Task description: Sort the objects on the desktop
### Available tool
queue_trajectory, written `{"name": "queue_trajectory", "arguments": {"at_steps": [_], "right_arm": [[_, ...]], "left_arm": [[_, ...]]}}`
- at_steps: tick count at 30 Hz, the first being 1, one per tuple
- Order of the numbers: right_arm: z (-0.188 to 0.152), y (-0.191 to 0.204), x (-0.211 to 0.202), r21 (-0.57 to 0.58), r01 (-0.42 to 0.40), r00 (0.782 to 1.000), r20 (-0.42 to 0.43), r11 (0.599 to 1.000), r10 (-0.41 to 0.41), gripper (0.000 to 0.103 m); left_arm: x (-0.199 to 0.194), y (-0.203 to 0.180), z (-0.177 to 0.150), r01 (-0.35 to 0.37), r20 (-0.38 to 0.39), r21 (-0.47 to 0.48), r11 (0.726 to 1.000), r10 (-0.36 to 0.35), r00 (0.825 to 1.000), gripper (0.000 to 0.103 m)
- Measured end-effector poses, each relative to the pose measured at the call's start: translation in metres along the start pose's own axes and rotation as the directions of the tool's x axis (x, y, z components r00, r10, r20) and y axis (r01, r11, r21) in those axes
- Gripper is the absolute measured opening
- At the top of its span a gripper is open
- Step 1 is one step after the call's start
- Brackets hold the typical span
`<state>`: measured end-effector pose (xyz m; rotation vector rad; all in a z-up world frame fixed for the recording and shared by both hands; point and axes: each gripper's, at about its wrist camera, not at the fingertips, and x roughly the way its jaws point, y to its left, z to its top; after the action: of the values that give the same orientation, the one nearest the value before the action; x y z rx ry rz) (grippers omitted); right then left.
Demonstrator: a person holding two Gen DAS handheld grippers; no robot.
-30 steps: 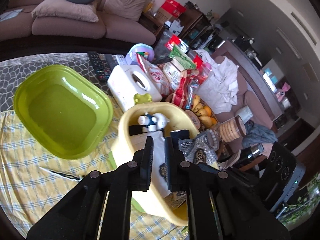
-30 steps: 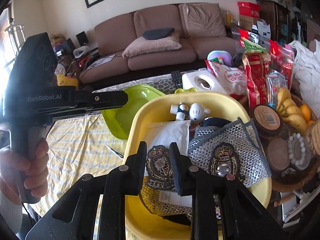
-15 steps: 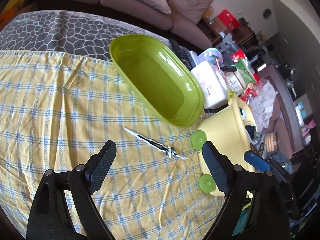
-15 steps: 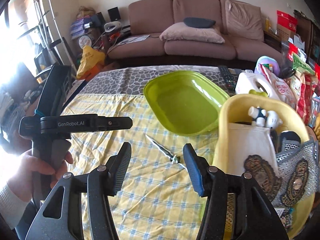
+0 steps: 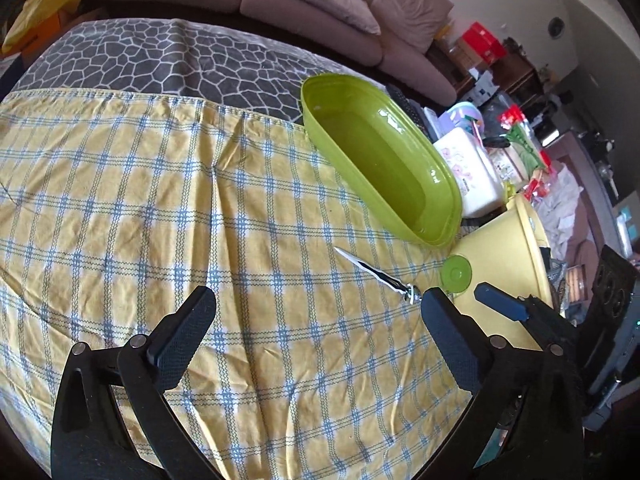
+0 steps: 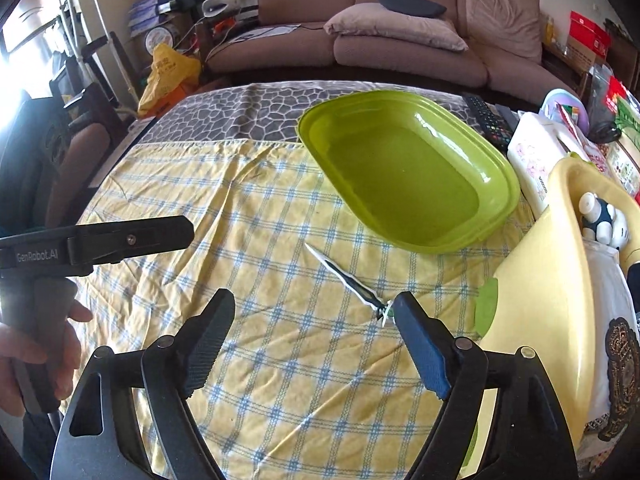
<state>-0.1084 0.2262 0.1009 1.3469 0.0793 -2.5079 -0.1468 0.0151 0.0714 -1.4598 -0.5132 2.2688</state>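
Lying on the checked cloth, slim dagger trinket just beyond both gaping, empty tongs, nearest their right-hand fingers

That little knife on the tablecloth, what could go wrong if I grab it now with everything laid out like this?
1. The knife lies flat on the wrinkled cloth, so the open right gripper may pinch fabric or slide off the thin blade.
2. Its near end sits close to the yellow tub; a wide finger could knock the tub.
3. The green bin lies just beyond; overshooting might push it.
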Motion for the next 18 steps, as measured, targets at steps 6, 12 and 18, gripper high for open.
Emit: {"name": "queue_trajectory", "arguments": {"at_steps": [6, 12, 18], "right_arm": [[-0.001, -0.005, 0.025, 0.005, 0.004, 0.999, -0.032, 1.000, -0.004, 0.083], [-0.005, -0.024, 0.058, 0.042, 0.035, 0.996, -0.082, 0.999, -0.031, 0.083], [-0.011, -0.038, 0.076, 0.062, 0.063, 0.992, -0.115, 0.996, -0.055, 0.081]], "left_arm": [[0.007, 0.013, -0.005, -0.001, -0.016, -0.027, 1.000, 0.001, 1.000, 0.103], [0.015, 0.016, -0.012, -0.003, -0.034, -0.018, 1.000, 0.003, 0.999, 0.103], [0.023, 0.022, -0.018, -0.005, -0.064, -0.026, 1.000, 0.004, 0.998, 0.103]]}}
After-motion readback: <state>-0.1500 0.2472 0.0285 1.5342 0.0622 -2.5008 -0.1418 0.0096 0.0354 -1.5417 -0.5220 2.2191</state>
